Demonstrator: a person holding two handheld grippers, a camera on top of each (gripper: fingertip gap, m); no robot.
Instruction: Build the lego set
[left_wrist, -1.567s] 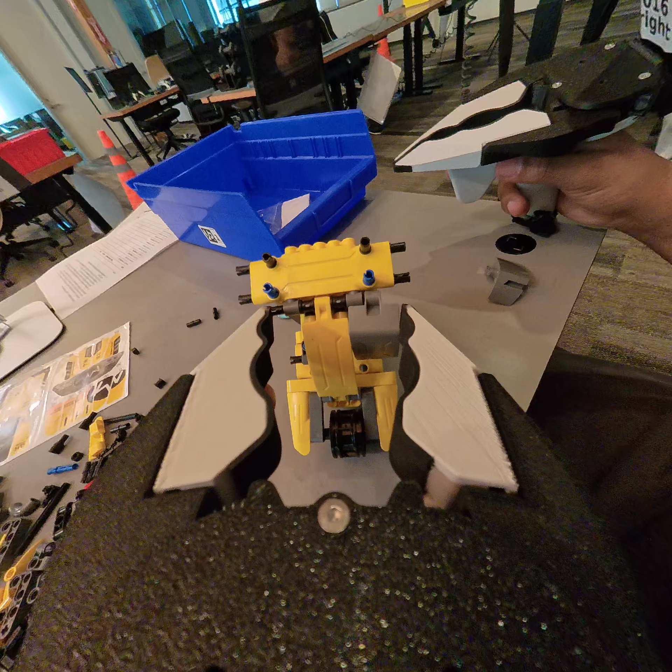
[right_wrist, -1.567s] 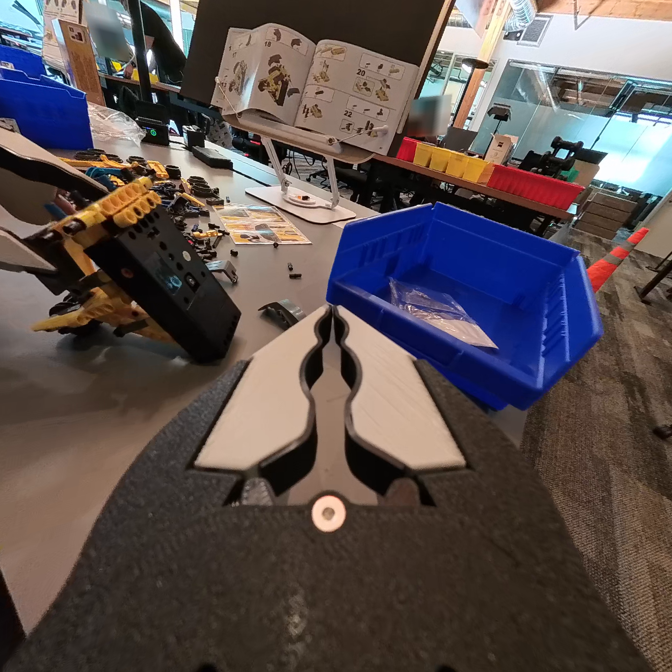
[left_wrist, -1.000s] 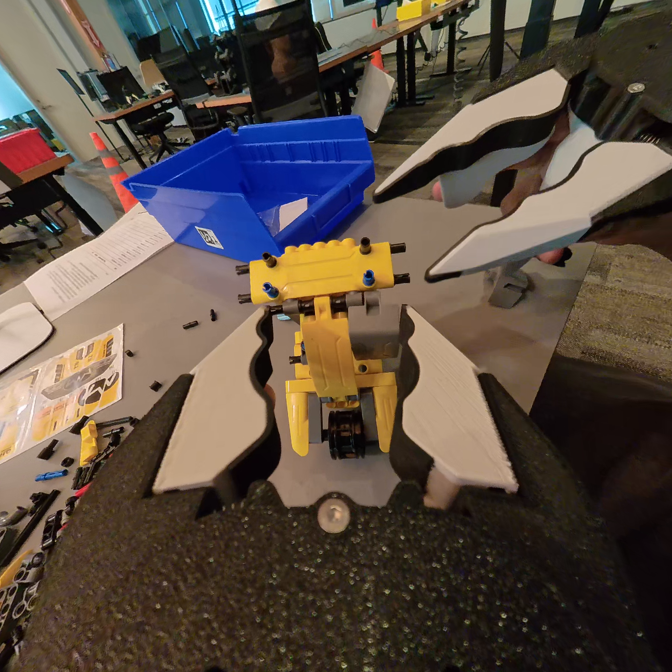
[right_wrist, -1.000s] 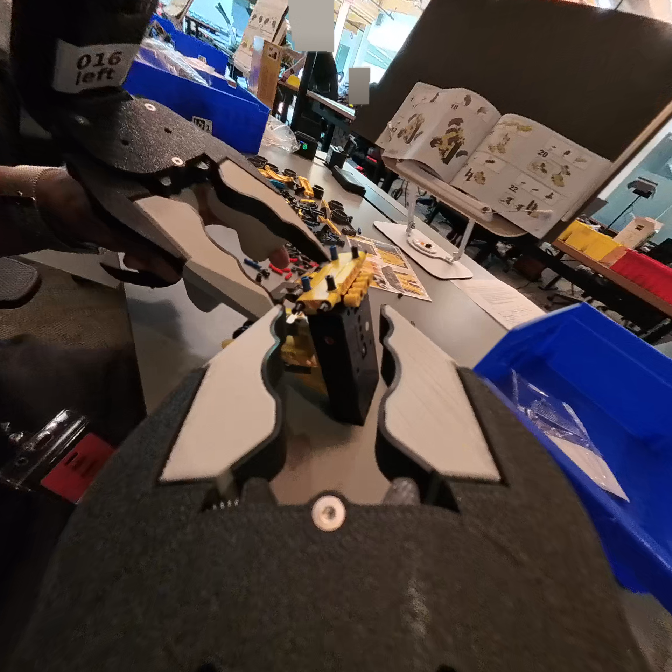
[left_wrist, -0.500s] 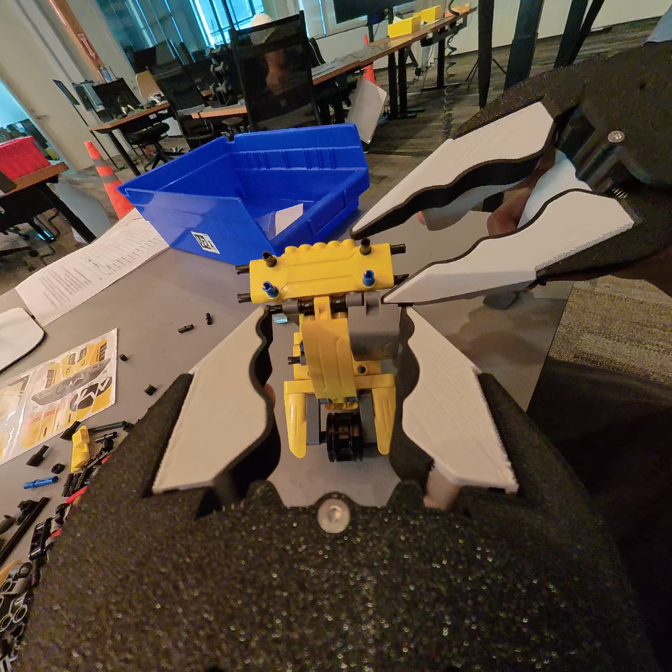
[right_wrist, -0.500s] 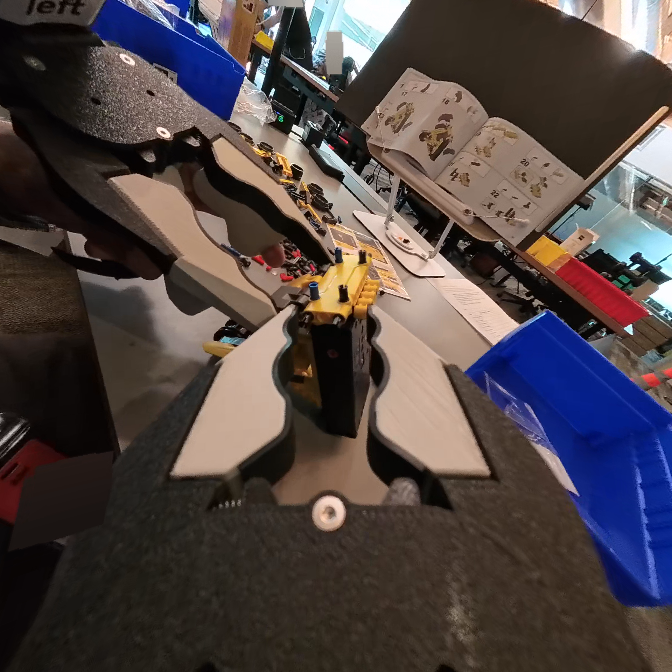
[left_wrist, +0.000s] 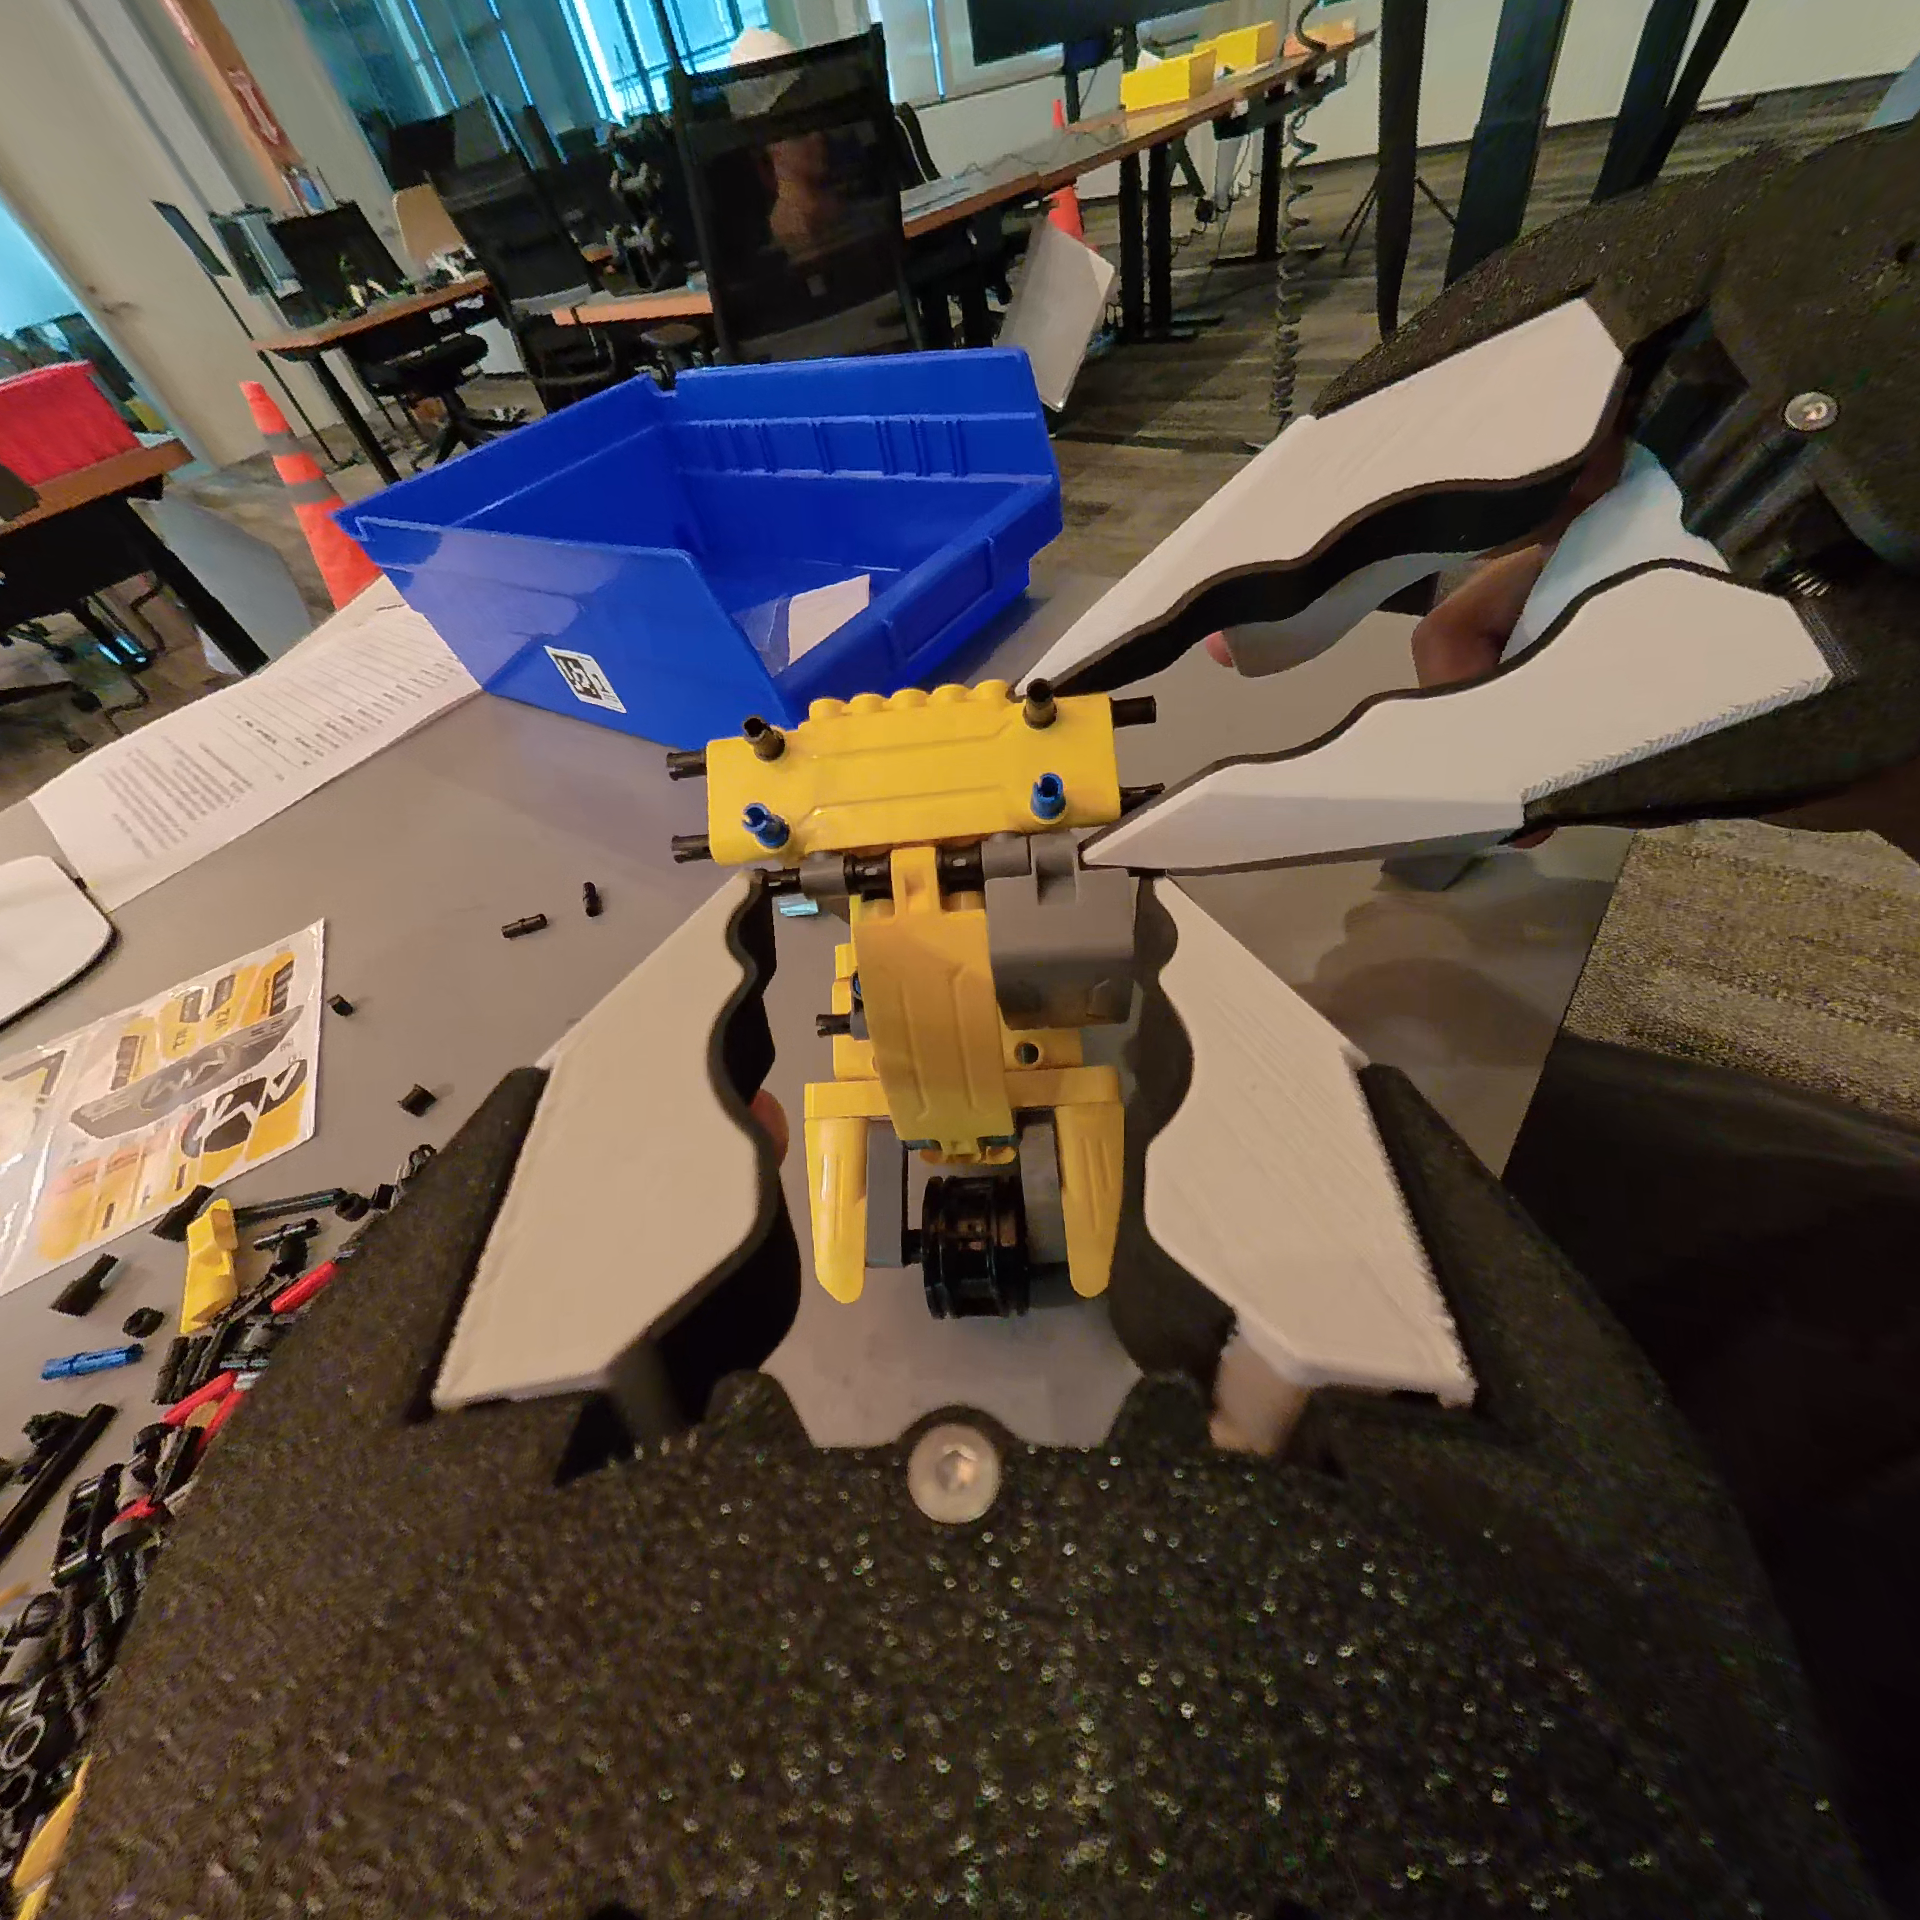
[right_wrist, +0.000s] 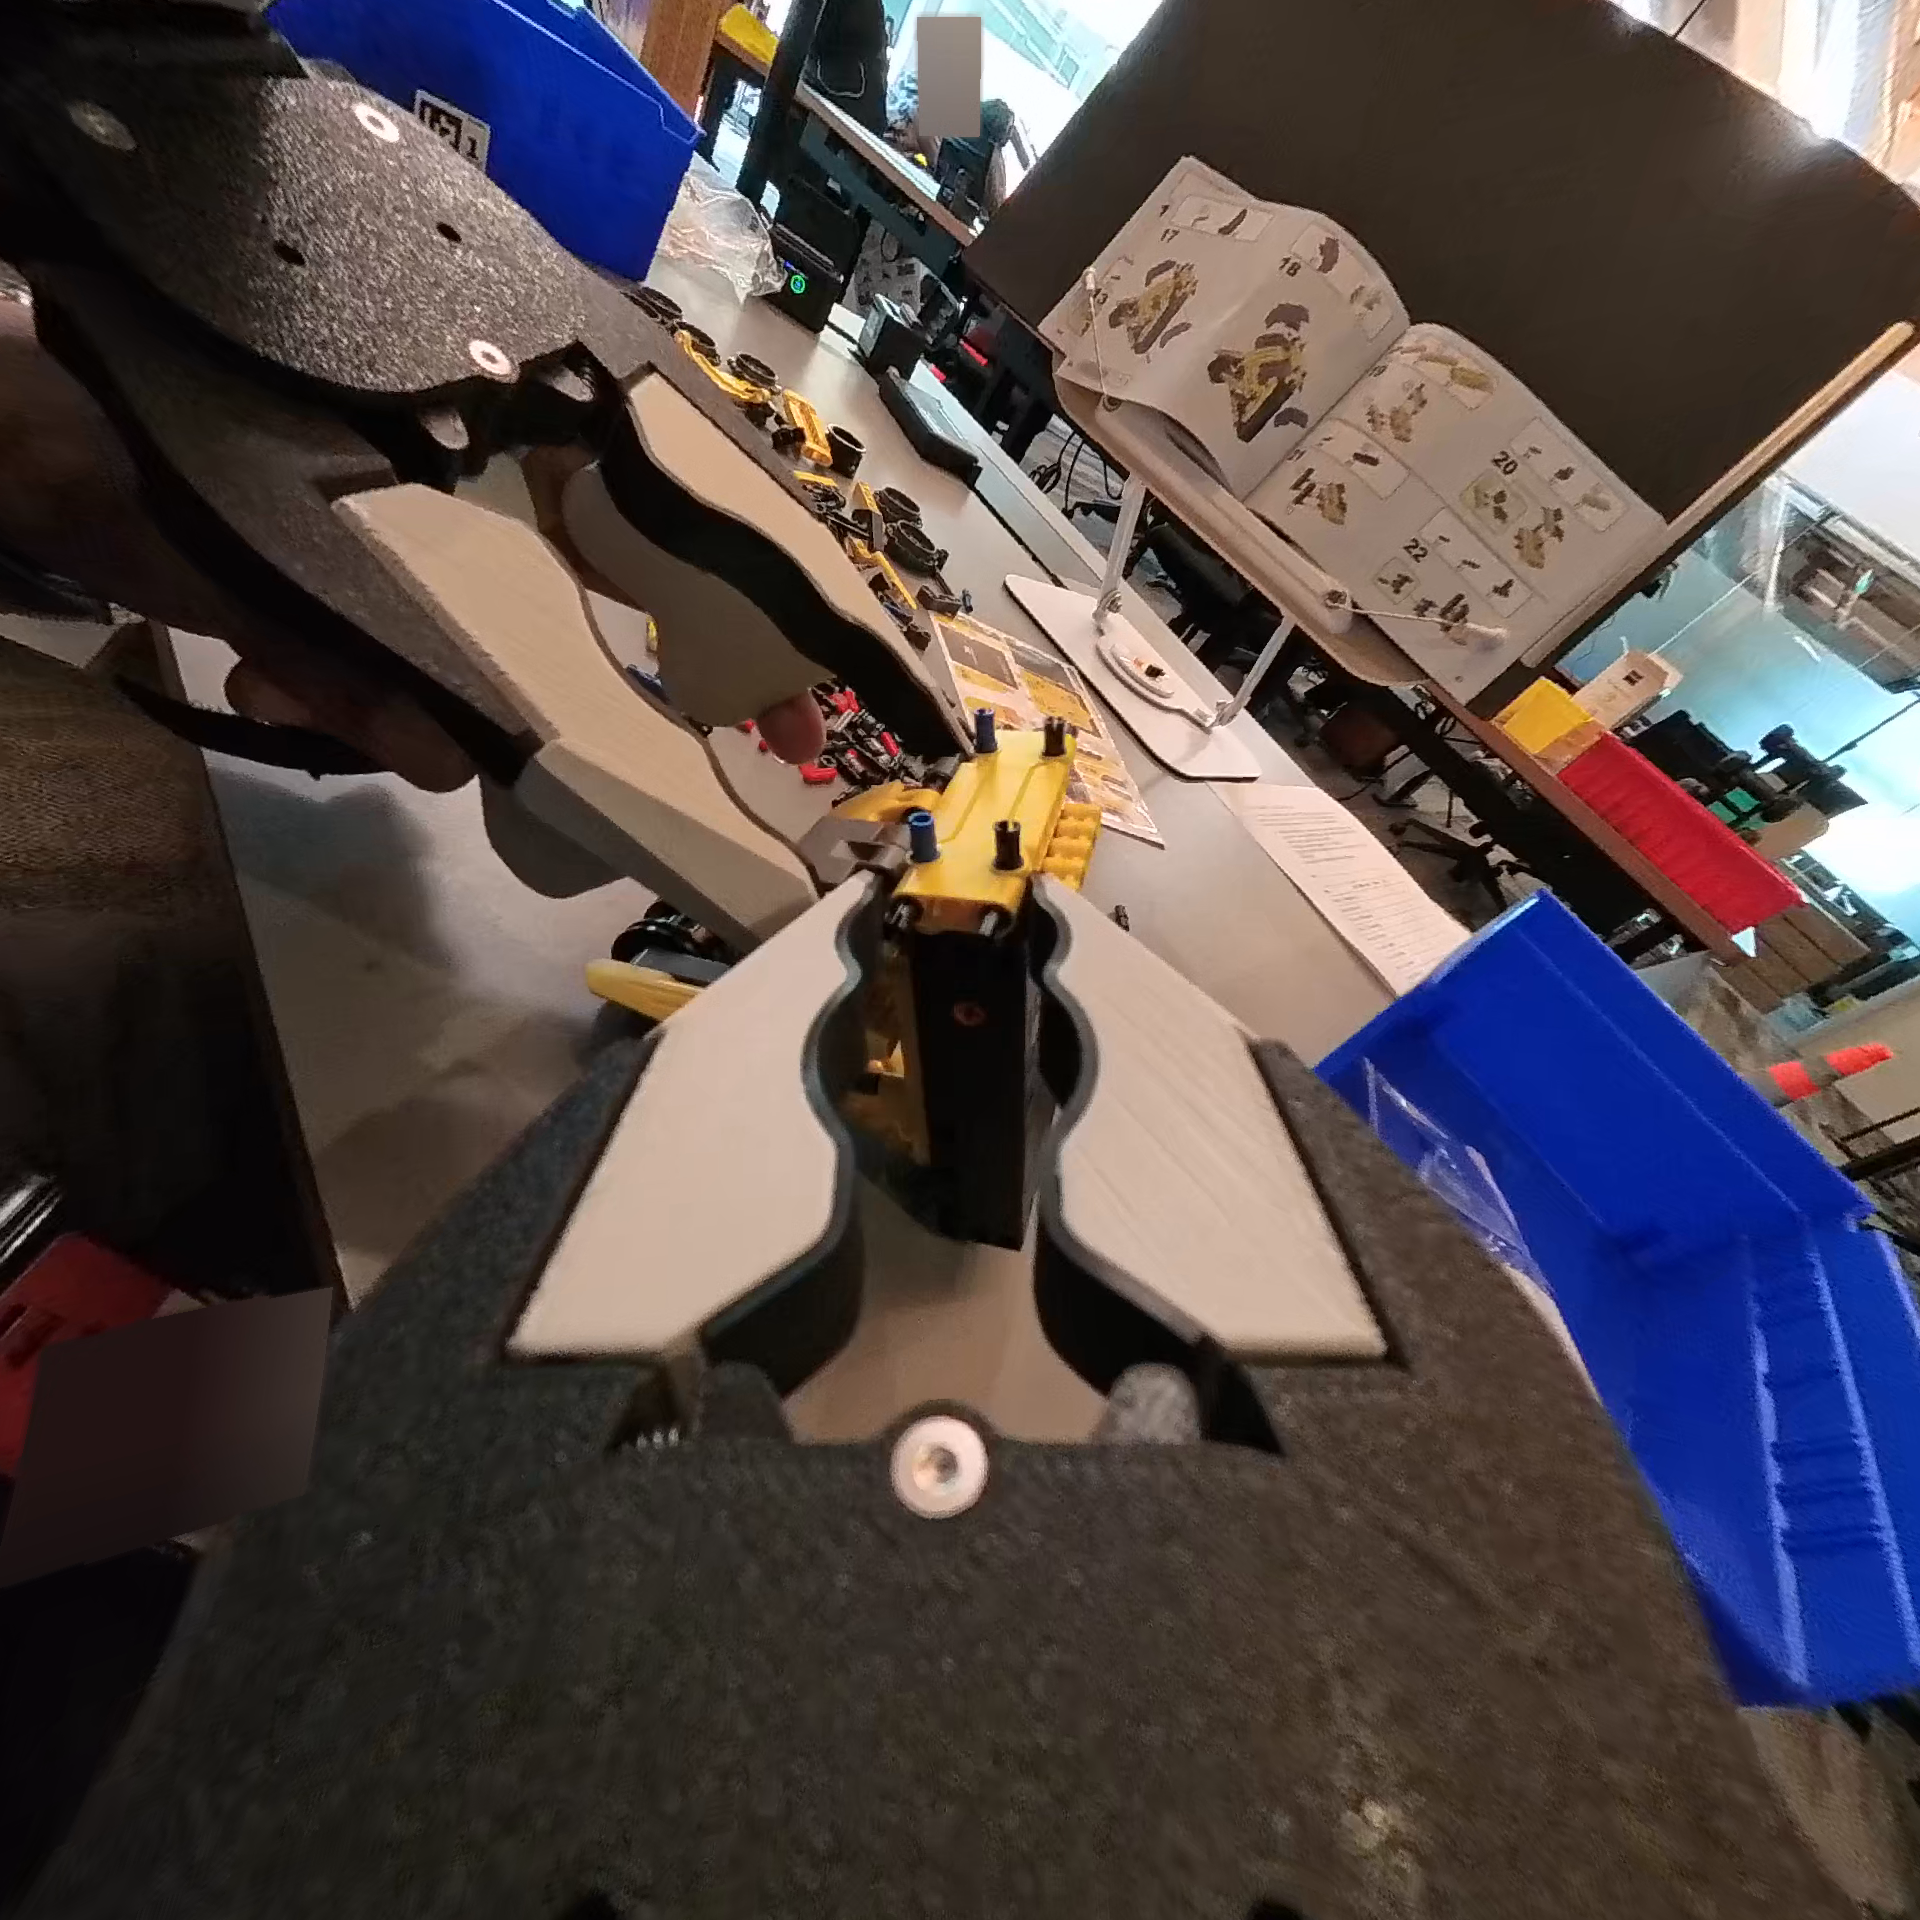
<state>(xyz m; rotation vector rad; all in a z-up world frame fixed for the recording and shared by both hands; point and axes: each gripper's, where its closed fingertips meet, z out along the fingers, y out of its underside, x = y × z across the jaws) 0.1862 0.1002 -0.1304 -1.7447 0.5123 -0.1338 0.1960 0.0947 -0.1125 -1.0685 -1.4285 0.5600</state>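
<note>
Both claws on the yellow brick model (left_wrist: 914, 935).
Left claw (left_wrist: 951, 894) clamps its middle; right claw (right_wrist: 951, 894) closes narrow around its black block, centre frame.

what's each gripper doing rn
left gripper: shut on the model
right gripper: around the model's black block, grip unclear

Both tongs (left_wrist: 948, 914) (right_wrist: 943, 914) clamped, tips converging

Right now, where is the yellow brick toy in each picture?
Left wrist view: the yellow brick toy is in the middle, between the left gripper fingers.
Right wrist view: the toy is mid-frame, between the right gripper fingers.
Shared landmark: the blue bin, behind the toy in the left view, right of it in the right view.
</note>
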